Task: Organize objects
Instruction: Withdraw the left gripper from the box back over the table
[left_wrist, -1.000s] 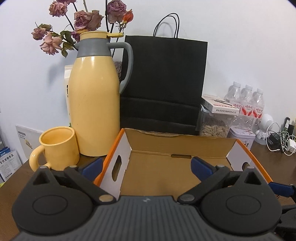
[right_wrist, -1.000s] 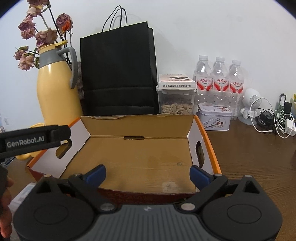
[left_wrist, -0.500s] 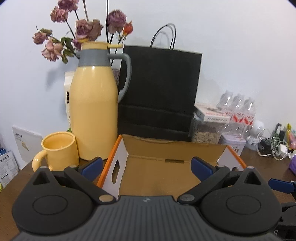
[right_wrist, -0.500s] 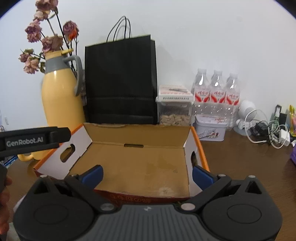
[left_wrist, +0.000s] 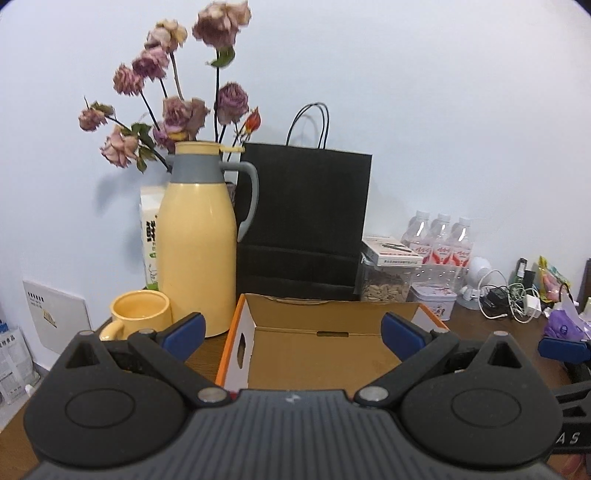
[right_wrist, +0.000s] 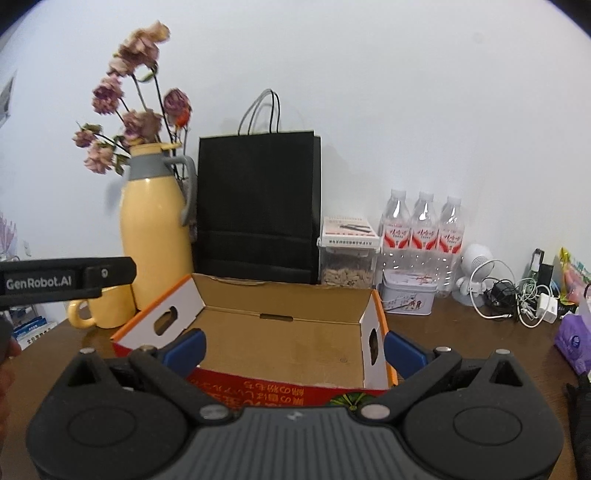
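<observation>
An empty cardboard box (left_wrist: 325, 354) (right_wrist: 288, 332) with orange rims and white end flaps lies on the brown table. My left gripper (left_wrist: 293, 334) hovers open in front of its near left corner, nothing between its blue pads. My right gripper (right_wrist: 293, 350) is open too, wide jaws straddling the box's near wall without touching it. A yellow thermos (left_wrist: 197, 240) (right_wrist: 155, 229) and a yellow mug (left_wrist: 140, 312) (right_wrist: 101, 308) stand left of the box. The left gripper's black arm (right_wrist: 66, 280) crosses the right wrist view at the left.
A black paper bag (left_wrist: 303, 221) (right_wrist: 258, 206) stands behind the box. To its right are a clear jar of seeds (right_wrist: 347, 266), a small tin (right_wrist: 406, 295), three water bottles (right_wrist: 424, 229), a white fan with tangled cables (right_wrist: 502, 291) and a purple tissue pack (right_wrist: 572, 336).
Both grippers have pulled back and risen from the box, so it looks smaller and lower in both views. More of the wall and flowers shows. The right jaws widened slightly.
</observation>
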